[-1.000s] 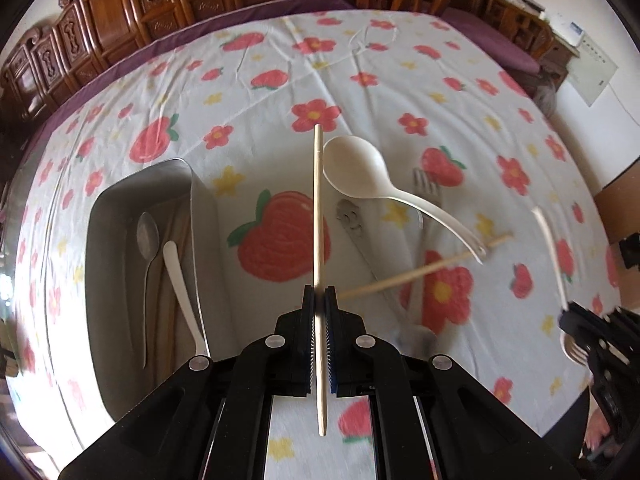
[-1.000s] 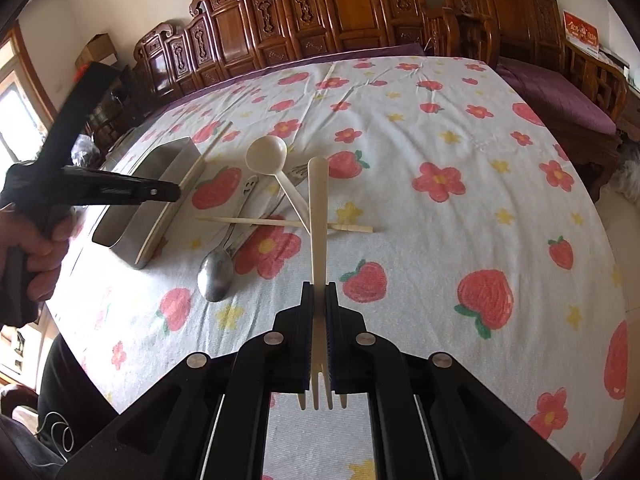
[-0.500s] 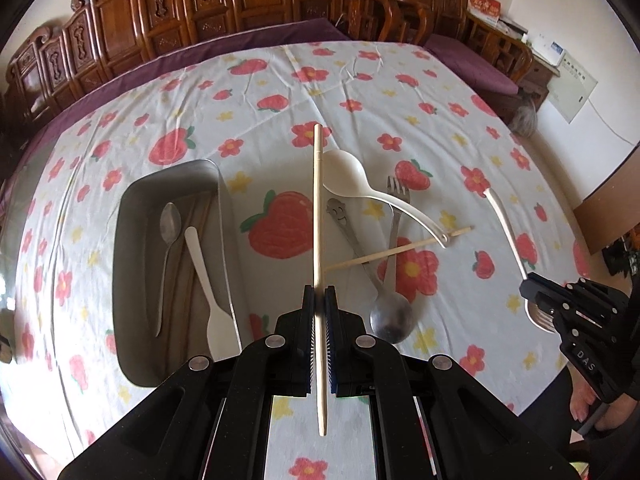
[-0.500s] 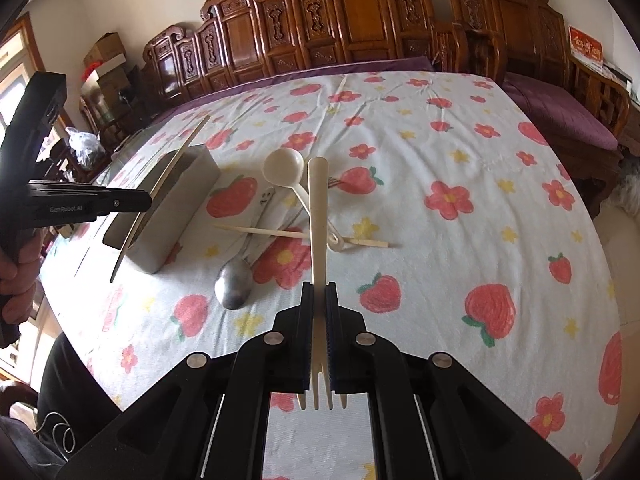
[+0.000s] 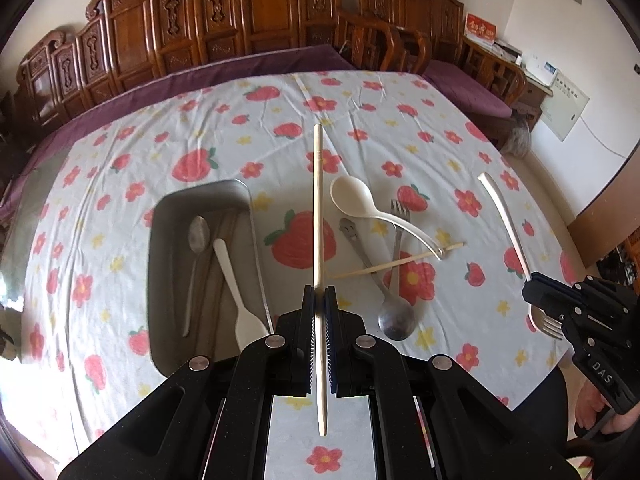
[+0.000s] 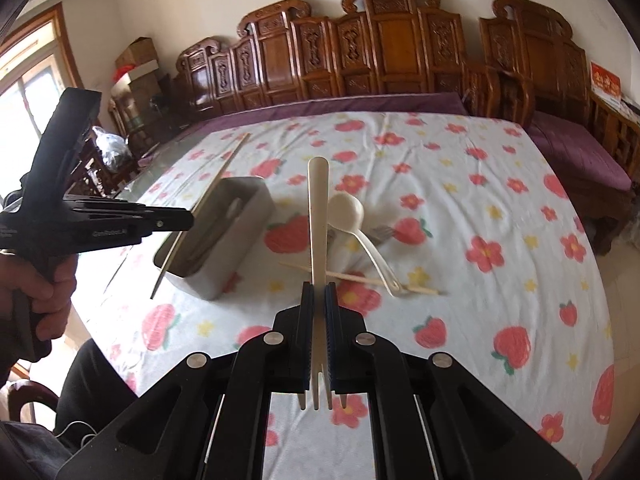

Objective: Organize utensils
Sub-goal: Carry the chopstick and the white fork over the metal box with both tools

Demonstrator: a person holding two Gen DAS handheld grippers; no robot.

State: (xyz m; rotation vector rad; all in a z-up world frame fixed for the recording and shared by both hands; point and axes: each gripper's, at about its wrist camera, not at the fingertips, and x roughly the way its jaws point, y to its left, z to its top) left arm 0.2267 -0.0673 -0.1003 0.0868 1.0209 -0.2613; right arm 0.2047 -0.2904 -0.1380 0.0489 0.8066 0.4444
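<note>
The right gripper is clamped on a cream plastic fork, handle pointing to 12 o'clock, tines toward the camera. At 9 o'clock the left gripper pinches a wooden chopstick above the metal tray. A white ladle crosses another chopstick on the floral tablecloth.

Tablecloth: white, red strawberry/flower print, yellow stars. Tray: grey metal. Ladle: cream. Chopstick: pale wood. Fingers: black.
</note>
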